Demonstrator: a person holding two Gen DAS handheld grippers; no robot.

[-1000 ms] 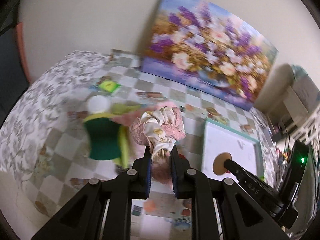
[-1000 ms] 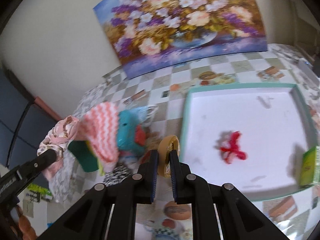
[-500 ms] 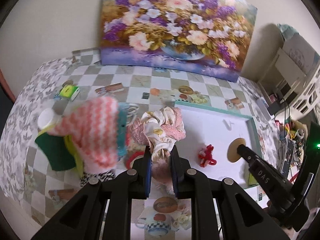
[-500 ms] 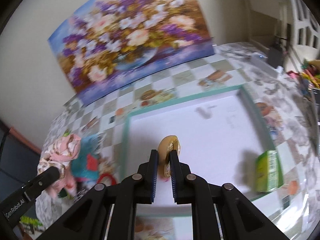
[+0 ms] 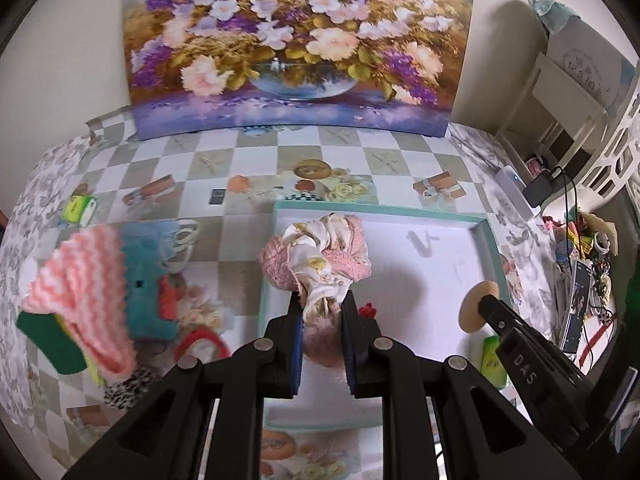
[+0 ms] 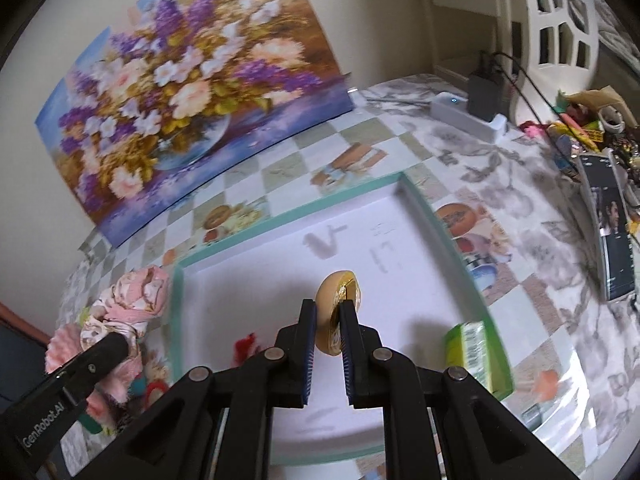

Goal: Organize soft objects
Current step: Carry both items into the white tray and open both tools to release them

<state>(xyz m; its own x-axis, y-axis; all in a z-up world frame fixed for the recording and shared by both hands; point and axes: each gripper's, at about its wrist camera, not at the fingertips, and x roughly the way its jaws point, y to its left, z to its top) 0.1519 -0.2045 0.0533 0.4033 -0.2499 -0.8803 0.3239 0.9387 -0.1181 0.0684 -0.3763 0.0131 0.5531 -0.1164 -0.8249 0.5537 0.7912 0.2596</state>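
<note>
Checkered worktop, white tray beneath: your left claw pinches the pink scrunchie, your right claw the tan puff; release at this height and either may tumble over the rim.

Your way into the white tray is open across its bare middle, with only a green packet by the right rim and a red scrap near the left.
</note>
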